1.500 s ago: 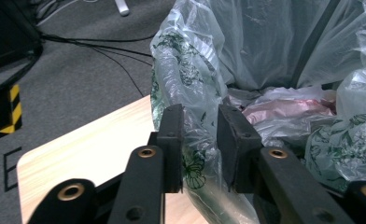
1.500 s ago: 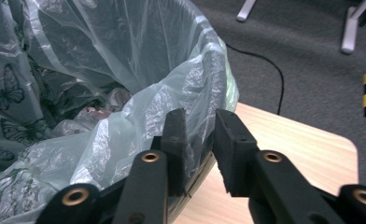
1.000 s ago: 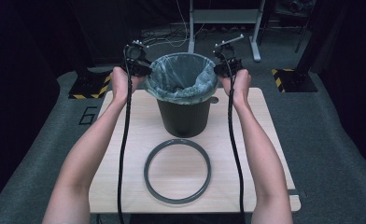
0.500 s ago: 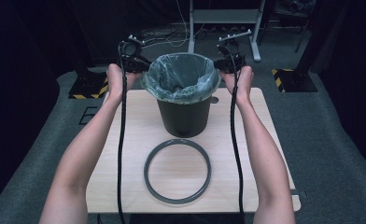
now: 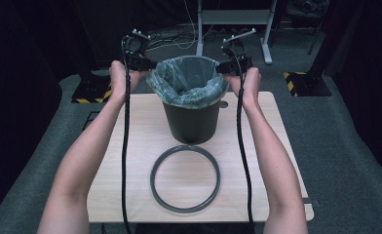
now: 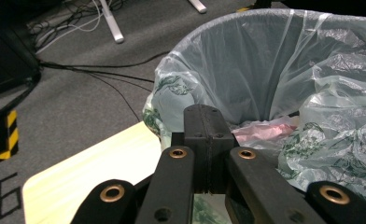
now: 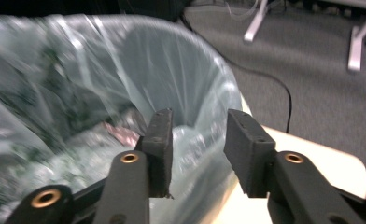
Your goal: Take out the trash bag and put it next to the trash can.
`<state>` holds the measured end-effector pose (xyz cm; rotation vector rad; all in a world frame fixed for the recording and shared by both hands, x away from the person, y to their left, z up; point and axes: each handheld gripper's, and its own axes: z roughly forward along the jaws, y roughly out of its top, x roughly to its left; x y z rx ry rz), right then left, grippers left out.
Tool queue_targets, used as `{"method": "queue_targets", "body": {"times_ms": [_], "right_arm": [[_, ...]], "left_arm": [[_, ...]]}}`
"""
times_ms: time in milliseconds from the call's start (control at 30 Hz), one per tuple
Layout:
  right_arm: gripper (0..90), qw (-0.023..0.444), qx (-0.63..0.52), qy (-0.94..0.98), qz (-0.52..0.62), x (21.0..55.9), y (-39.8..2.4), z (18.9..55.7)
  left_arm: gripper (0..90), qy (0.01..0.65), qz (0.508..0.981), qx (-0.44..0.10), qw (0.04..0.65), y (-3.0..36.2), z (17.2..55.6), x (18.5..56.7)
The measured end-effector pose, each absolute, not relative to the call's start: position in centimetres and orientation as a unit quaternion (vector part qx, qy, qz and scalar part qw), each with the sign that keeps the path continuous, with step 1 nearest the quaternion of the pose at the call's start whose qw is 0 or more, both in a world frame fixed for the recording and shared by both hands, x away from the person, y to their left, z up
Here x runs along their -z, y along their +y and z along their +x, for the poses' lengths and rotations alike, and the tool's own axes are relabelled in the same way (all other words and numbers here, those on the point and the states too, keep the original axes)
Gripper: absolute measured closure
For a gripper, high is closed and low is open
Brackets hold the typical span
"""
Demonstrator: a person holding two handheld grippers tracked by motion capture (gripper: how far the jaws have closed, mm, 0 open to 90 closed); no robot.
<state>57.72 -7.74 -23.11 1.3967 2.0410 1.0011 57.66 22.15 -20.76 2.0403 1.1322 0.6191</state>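
My left gripper [image 6: 204,140] pinches the bag [image 5: 189,80] rim on the bin [image 5: 191,119]; my right gripper [image 7: 195,149] has just spread apart. Lifting one-sided could tear the film or spill.

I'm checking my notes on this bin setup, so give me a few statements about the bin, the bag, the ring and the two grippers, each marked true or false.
1. The ring sits on the bin. False: it lies flat on the table, in front of the bin.
2. A bag lines the bin. True.
3. The left gripper is open. False: its jaws are shut.
4. The right gripper is open. True.
5. The bin lies on its side. False: it stands upright.
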Motion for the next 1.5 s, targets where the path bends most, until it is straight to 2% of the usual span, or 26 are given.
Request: {"method": "queue_targets", "body": {"times_ms": [33, 133, 200, 300, 400, 600, 900, 1167, 1500], "right_arm": [[47.1, 0.234, -0.353, 0.747, 0.513, 23.6, -7.7, 58.0], [46.3, 0.214, -0.330, 0.753, 0.527, 24.8, -7.8, 58.6], [60.6, 0.219, -0.327, 0.751, 0.530, 25.1, -7.8, 58.7], [77.9, 0.251, -0.322, 0.745, 0.527, 25.0, -7.7, 58.4], [89.2, 0.259, -0.320, 0.747, 0.522, 24.9, -7.7, 58.2], [90.0, 0.253, -0.340, 0.740, 0.522, 24.6, -7.9, 58.0], [90.0, 0.251, -0.405, 0.718, 0.507, 21.5, -8.3, 56.6], [90.0, 0.258, -0.428, 0.721, 0.480, 19.2, -6.5, 56.2], [90.0, 0.244, -0.406, 0.740, 0.477, 21.1, -4.9, 57.5]], "left_arm": [[89.7, 0.438, 0.790, -0.239, 0.357, 22.1, 57.6, 20.7], [89.7, 0.435, 0.790, -0.237, 0.361, 22.0, 57.5, 20.5], [89.7, 0.432, 0.793, -0.236, 0.360, 22.0, 57.4, 20.6], [89.7, 0.429, 0.798, -0.230, 0.356, 21.9, 57.4, 20.8], [89.5, 0.429, 0.802, -0.219, 0.353, 21.8, 57.5, 21.1], [89.4, 0.425, 0.812, -0.207, 0.341, 21.5, 57.6, 21.9], [89.4, 0.425, 0.817, -0.199, 0.334, 21.3, 57.7, 22.4], [89.5, 0.421, 0.819, -0.199, 0.336, 21.0, 57.6, 22.3], [89.6, 0.417, 0.801, -0.194, 0.385, 22.2, 56.6, 19.5]]}}
